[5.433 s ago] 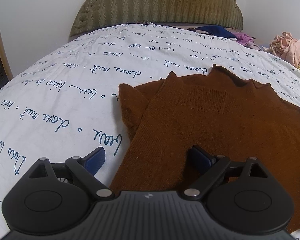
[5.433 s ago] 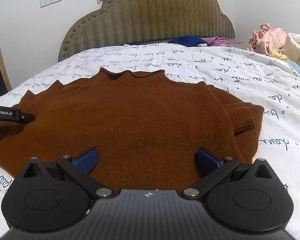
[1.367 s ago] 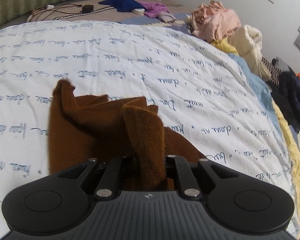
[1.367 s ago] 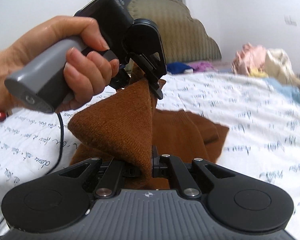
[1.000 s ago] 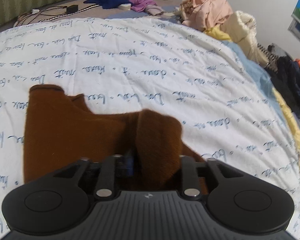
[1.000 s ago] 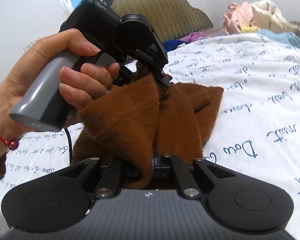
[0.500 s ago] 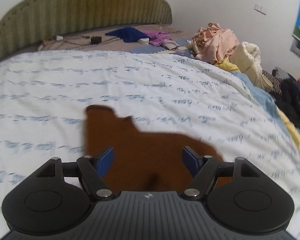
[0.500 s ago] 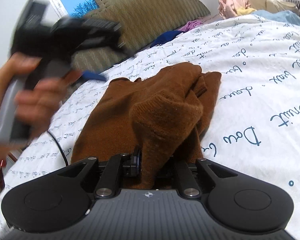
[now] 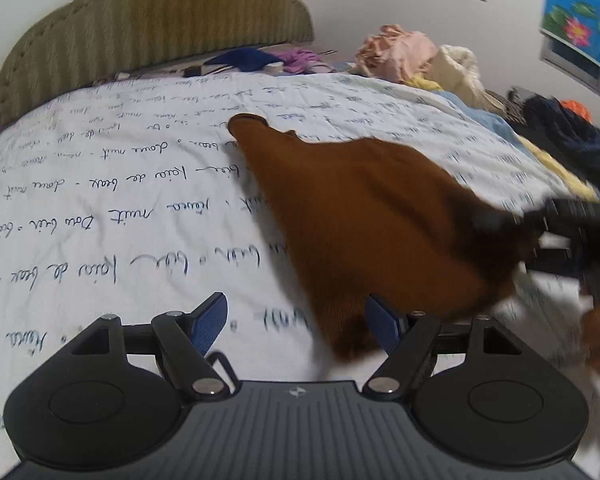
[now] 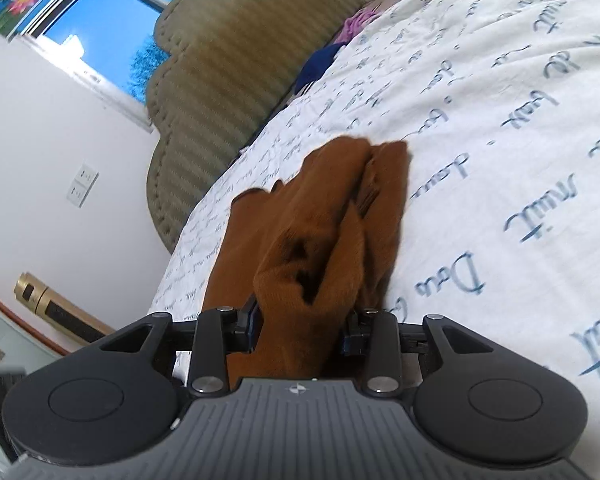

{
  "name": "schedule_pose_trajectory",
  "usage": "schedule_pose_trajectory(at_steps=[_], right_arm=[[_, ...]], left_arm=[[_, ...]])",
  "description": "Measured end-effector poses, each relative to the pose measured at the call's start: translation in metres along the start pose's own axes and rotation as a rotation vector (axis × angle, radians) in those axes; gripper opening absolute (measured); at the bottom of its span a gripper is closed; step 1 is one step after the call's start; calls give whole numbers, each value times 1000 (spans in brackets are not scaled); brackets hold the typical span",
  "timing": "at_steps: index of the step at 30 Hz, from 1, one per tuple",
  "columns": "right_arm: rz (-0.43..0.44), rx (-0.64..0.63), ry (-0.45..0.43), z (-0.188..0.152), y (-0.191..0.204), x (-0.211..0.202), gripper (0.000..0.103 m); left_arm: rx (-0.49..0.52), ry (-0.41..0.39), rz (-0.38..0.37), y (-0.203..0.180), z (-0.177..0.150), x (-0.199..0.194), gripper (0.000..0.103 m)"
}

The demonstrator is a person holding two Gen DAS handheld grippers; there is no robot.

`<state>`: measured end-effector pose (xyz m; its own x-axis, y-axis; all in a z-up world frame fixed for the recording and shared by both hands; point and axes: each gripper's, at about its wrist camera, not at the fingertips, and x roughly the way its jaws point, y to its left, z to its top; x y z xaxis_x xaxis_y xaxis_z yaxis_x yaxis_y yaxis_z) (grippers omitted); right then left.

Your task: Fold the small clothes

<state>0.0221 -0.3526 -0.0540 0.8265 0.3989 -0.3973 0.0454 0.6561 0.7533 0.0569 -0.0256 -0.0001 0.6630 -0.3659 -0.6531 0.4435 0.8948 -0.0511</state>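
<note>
A brown knit sweater lies bunched on the white bedsheet with blue handwriting. My left gripper is open and empty just in front of the sweater's near corner. My right gripper is shut on a thick fold of the sweater and lifts that end; the view is tilted. The right gripper also shows blurred at the right of the left wrist view, holding the sweater's right end.
A green padded headboard stands at the far end. Blue and purple clothes lie by it. A pile of pink, cream and dark clothes sits at the bed's right side. A window is behind the headboard.
My left gripper has let go of the sweater, opened and drawn back. My right gripper keeps its hold and has tilted and pulled the sweater's end to the right.
</note>
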Motion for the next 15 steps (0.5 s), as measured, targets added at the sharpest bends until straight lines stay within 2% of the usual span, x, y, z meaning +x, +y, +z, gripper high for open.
schedule_pose_trajectory(at_steps=[2,7,11,13,15], right_arm=[[8,16,0,1,-1,-1,40],[-4,28,1,-2,-1,3,40],[2,54,-4,-3,-4,1,36],[12,83,-4,-3,-8,3,29],[12,113,-4,-4,-12,4,20]], left_arm=[[52,-15,9,-6,-8,-6,83],[175,-44,20,-25,-17,-9,83],[204,-42,44,-35,-13,7,83],[235,-49,92,-43,-14,15,83],[252,-58,184,-47,-17,22,85]])
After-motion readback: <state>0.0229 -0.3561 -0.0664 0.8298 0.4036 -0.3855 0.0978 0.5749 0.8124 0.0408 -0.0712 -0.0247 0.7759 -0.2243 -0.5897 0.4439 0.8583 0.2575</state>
